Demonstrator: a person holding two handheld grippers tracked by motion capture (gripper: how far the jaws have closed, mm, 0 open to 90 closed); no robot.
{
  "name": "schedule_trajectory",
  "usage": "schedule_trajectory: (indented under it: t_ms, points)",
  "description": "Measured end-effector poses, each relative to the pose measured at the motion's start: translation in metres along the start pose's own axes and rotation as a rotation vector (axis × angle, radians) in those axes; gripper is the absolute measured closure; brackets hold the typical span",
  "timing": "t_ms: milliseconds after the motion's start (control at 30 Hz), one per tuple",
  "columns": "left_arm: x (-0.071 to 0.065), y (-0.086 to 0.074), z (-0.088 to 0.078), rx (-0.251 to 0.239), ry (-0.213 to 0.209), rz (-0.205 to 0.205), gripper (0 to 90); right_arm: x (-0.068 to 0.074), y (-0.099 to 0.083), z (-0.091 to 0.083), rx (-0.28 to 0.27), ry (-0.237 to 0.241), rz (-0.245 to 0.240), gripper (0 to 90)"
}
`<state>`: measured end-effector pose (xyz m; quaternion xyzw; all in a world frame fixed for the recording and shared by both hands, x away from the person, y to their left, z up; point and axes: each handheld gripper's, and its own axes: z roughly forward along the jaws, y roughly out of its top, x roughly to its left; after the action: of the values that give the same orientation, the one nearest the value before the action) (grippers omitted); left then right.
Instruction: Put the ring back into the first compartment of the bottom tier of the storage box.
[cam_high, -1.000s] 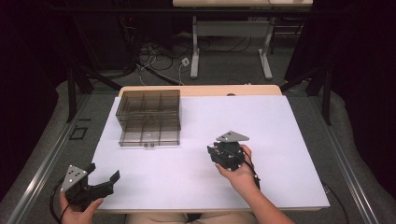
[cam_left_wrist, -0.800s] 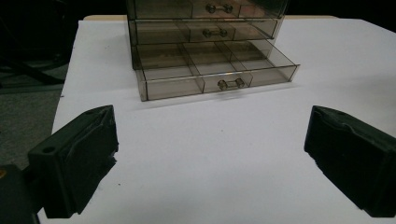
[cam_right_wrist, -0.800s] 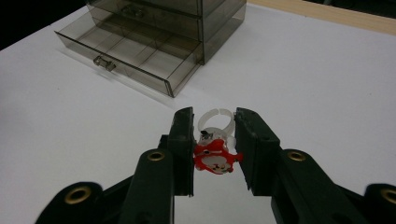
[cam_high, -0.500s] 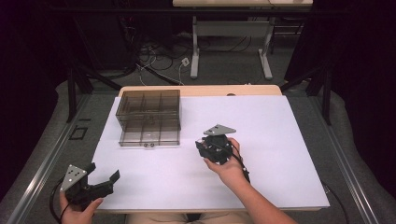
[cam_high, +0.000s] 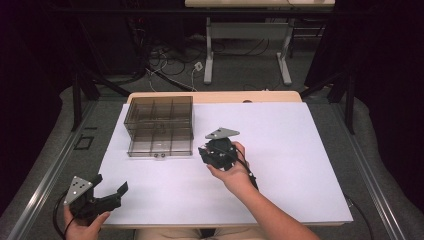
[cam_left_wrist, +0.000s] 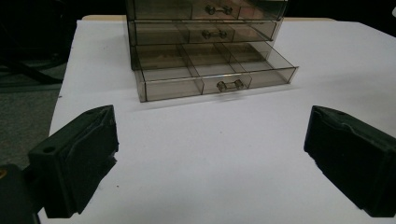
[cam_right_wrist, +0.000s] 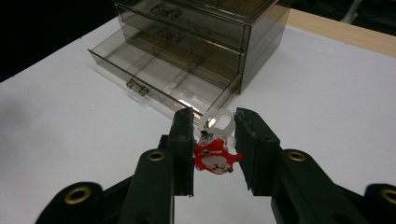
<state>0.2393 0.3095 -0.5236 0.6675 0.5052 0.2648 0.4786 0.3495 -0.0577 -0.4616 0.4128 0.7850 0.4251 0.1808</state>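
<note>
Ring (cam_right_wrist: 215, 140) with red charm clamped in my right gripper (cam_right_wrist: 214, 144), just beside the drawer box (cam_high: 160, 125); left gripper (cam_left_wrist: 210, 154) jaws apart.

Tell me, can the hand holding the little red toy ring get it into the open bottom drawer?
Probably yes: the right gripper grips the toy ring, the open bottom drawer lies just ahead, and nothing stands between.

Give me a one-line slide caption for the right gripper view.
Right gripper holds a red toy ring above the white table, facing the drawer organizer's open bottom drawer.
</note>
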Motion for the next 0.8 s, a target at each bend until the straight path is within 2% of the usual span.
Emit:
schedule_trajectory:
  t_ms: [67,100,233,367,533,667,800]
  points:
    - [0.0,0.0,0.0,0.001,-0.001,0.002,3.4,0.003,0.004,0.001,0.011,0.003,-0.007,68.2]
    - [0.0,0.0,0.0,0.001,0.0,0.002,3.4,0.004,0.004,0.003,-0.006,0.004,-0.009,68.2]
    - [0.0,0.0,-0.001,0.0,0.002,-0.002,3.4,0.011,0.01,0.007,-0.002,0.011,-0.027,68.2]
    - [-0.001,0.0,-0.001,-0.002,0.001,0.008,3.4,0.018,0.014,0.013,0.003,0.015,-0.031,68.1]
    - [-0.001,-0.001,-0.003,-0.002,0.0,0.003,3.4,0.026,0.019,0.02,-0.004,0.027,-0.03,68.1]
    - [0.0,0.0,-0.003,-0.003,-0.002,-0.005,3.4,0.032,0.022,0.023,0.013,0.034,-0.04,68.1]
    - [-0.001,0.0,-0.003,0.004,-0.003,0.004,3.4,0.039,0.025,0.03,0.011,0.038,-0.039,68.1]
